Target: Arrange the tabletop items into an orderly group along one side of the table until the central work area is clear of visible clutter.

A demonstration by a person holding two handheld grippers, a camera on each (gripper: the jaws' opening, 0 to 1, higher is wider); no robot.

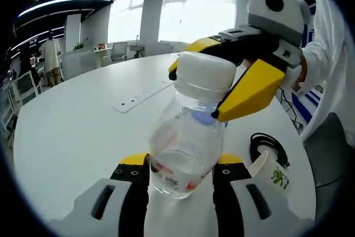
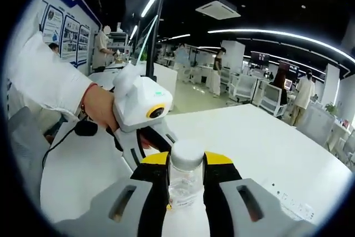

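Observation:
A clear plastic bottle (image 1: 186,148) with a white cap (image 1: 205,73) stands tilted over the white table (image 1: 72,137). My left gripper (image 1: 180,173) is shut on its lower body, one black pad on each side. My right gripper (image 1: 213,76) reaches in from the upper right, its yellow jaws closed around the cap. In the right gripper view, the right gripper (image 2: 186,173) clamps the cap (image 2: 187,152) and neck of the bottle (image 2: 183,184). Behind it, a hand in a white sleeve holds the left gripper (image 2: 152,148).
A paper cup (image 1: 272,173) with a green logo lies on its side at the right, beside a coiled black cable (image 1: 267,142). A white power strip (image 1: 141,98) lies farther back on the table; the power strip (image 2: 294,206) also appears low right. People stand among distant desks.

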